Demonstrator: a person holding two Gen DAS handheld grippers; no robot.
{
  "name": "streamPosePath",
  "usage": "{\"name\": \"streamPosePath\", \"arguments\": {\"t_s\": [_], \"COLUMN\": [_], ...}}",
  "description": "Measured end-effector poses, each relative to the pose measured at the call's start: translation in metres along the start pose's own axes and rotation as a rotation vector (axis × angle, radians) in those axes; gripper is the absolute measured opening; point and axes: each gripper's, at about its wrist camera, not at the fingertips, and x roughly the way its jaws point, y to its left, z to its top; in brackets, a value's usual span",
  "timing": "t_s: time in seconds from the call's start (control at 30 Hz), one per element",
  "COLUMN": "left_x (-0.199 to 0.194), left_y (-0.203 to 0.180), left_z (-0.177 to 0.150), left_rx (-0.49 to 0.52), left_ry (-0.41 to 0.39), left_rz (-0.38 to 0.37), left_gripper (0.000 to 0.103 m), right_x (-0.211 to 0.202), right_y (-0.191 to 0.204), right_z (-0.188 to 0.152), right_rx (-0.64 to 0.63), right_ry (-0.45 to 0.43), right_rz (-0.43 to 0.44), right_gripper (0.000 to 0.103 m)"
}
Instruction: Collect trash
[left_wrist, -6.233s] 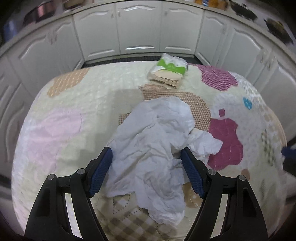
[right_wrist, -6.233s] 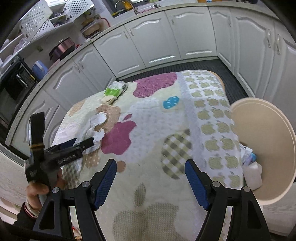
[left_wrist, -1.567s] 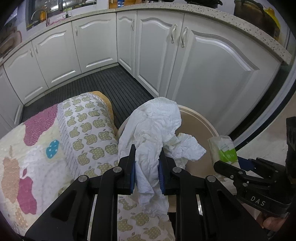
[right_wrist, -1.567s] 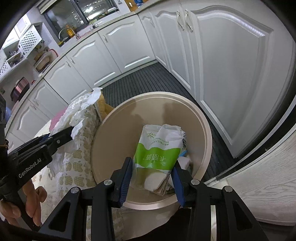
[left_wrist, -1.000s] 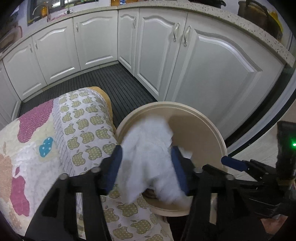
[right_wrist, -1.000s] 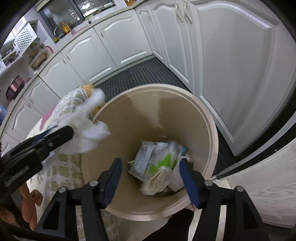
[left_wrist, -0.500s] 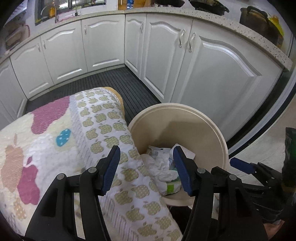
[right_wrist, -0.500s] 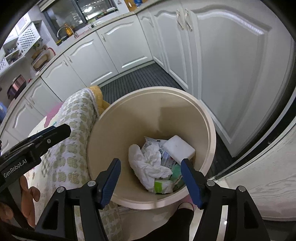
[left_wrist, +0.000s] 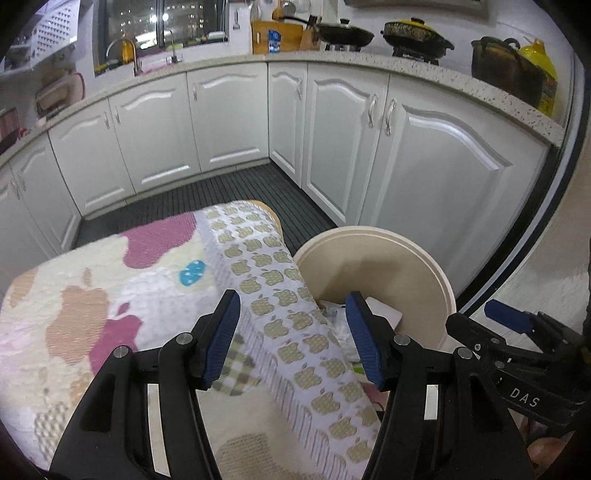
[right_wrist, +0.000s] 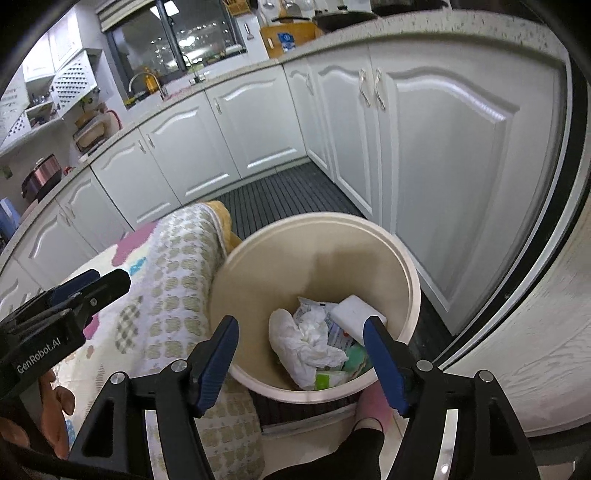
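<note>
Both loads just dropped: crumpled paper (right_wrist: 306, 347) and green-white packet (right_wrist: 330, 377) now lie in my bin (right_wrist: 413, 295). Left gripper (left_wrist: 291, 336) half-spread, empty; right gripper (right_wrist: 299, 360) opening, empty. Collection looks complete.

round beige plastic bin (right_wrist: 402, 273): crumpled white paper (right_wrist: 303, 339), white block (right_wrist: 356, 314), green-white packet (right_wrist: 330, 378) inside; right gripper (right_wrist: 300, 360) above, jaws opening, empty.

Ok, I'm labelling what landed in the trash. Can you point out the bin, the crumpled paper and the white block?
bin (right_wrist: 413, 288): right wrist view, on its far right rim.
crumpled paper (right_wrist: 303, 341): right wrist view, middle of the wad.
white block (right_wrist: 354, 312): right wrist view, on its top face.
</note>
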Motion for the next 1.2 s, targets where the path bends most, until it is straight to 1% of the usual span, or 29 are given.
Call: {"name": "streamPosePath", "arguments": {"t_s": [0.2, 0.43, 0.83, 0.93, 1.03, 1.1, 1.2], "left_x": [-0.029, -0.058, -0.104, -0.115, -0.125, -0.13, -0.136], "left_y": [0.006, 0.011, 0.016, 0.017, 0.019, 0.02, 0.025], "left_z": [-0.005, -0.009, -0.011, -0.013, -0.013, -0.012, -0.013], "left_rx": [-0.017, -0.027, -0.032, -0.04, -0.038, -0.039, -0.053], "left_ry": [-0.055, -0.119, -0.247, -0.276, -0.305, -0.322, -0.335], "left_rz": [0.006, 0.02, 0.049, 0.058, 0.071, 0.084, 0.081], "left_gripper": [0.058, 0.058, 0.058, 0.058, 0.058, 0.058, 0.058], "right_x": [-0.025, -0.042, -0.077, -0.088, -0.096, -0.101, -0.105], "right_y": [0.012, 0.025, 0.045, 0.051, 0.058, 0.061, 0.064], "right_z": [-0.005, -0.008, -0.003, -0.002, 0.001, 0.001, 0.001], "right_rx": [0.006, 0.004, -0.023, -0.041, -0.067, -0.072, -0.073], "right_ry": [-0.069, -0.101, -0.197, -0.236, -0.255, -0.275, -0.288], "right_rz": [0.001, 0.0, 0.002, 0.005, -0.021, -0.016, -0.009], "right_gripper": [0.079, 0.079, 0.08, 0.08, 0.081, 0.083, 0.086]}}
